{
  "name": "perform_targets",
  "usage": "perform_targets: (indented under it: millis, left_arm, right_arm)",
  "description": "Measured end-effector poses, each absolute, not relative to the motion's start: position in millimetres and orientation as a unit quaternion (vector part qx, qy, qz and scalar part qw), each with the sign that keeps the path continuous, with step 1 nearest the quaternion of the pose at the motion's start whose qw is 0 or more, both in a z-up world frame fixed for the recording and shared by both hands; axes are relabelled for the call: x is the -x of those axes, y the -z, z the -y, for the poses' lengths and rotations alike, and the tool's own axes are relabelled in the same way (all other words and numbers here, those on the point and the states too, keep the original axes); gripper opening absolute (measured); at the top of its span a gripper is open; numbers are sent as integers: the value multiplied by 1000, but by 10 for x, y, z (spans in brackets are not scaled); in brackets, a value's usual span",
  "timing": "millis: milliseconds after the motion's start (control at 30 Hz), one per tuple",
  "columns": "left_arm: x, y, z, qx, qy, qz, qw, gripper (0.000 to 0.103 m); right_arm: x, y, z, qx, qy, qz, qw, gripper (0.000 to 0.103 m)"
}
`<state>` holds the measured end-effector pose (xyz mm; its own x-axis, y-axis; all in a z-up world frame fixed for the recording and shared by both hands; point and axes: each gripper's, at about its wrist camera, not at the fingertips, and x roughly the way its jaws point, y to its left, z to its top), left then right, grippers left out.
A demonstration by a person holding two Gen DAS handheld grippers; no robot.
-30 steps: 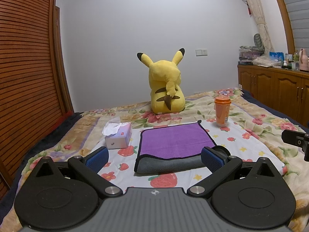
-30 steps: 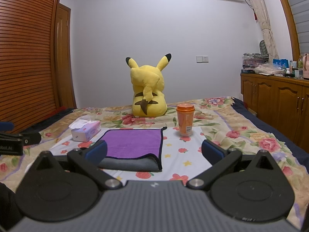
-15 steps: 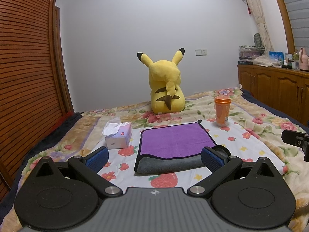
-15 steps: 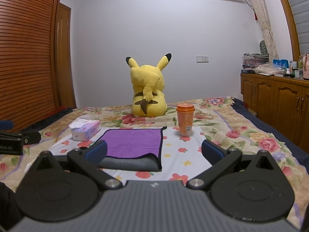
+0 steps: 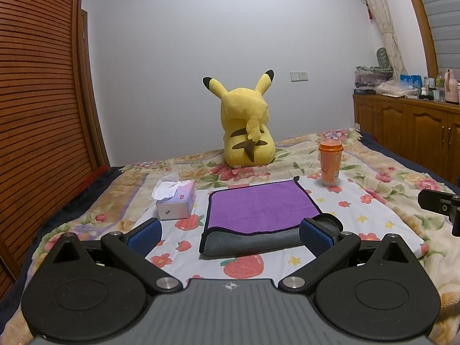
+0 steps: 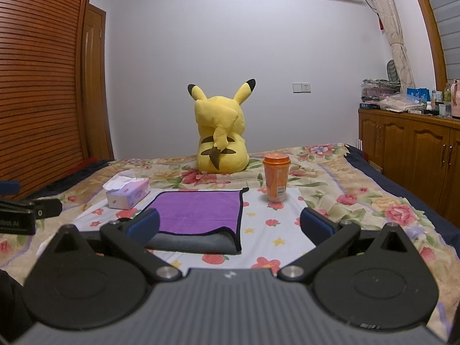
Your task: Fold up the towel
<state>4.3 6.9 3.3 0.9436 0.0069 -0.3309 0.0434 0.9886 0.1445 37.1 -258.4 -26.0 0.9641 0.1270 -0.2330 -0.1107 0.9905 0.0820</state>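
Fingers of both grippers are standing wide apart, holding nothing: the left gripper is hanging low over the near edge of the towel, and the right gripper is sitting just to that towel's right. The towel is lying flat on the flowered bedspread, already doubled over, with its purple face up and a grey fold showing along the near side. Judging from that, at least one fold is looking done; whether another is wanted is not something these views are settling.

A tissue box is resting just left of the towel, and an orange cup is standing near its far right corner. Further back, a yellow plush toy is sitting with its back turned.

The towel's near right corner is hiding behind the left gripper's blue pad, so it is probably lined up, though that is hard to confirm.
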Motion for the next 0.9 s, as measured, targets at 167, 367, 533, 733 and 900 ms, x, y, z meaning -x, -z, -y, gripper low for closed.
perform_targets:
  millis: [167, 367, 533, 733, 900]
  left_arm:
    - [-39, -31, -60, -78, 9, -168, 983, 103]
    - [-29, -21, -53, -78, 10, -168, 983, 103]
    - [-21, -7, -33, -79, 10, -168, 983, 103]
    - [-35, 37, -44, -80, 9, -170, 982, 103]
    - [-57, 95, -72, -78, 8, -174, 982, 103]
  right_arm:
    - [-369, 260, 2578, -34, -60, -119, 990, 103]
    - [-332, 280, 2569, -34, -59, -120, 990, 103]
    - [-331, 288, 2567, -35, -58, -121, 990, 103]
    - [-326, 300, 2567, -34, -58, -121, 990, 103]
    - [-324, 311, 2564, -33, -58, -122, 990, 103]
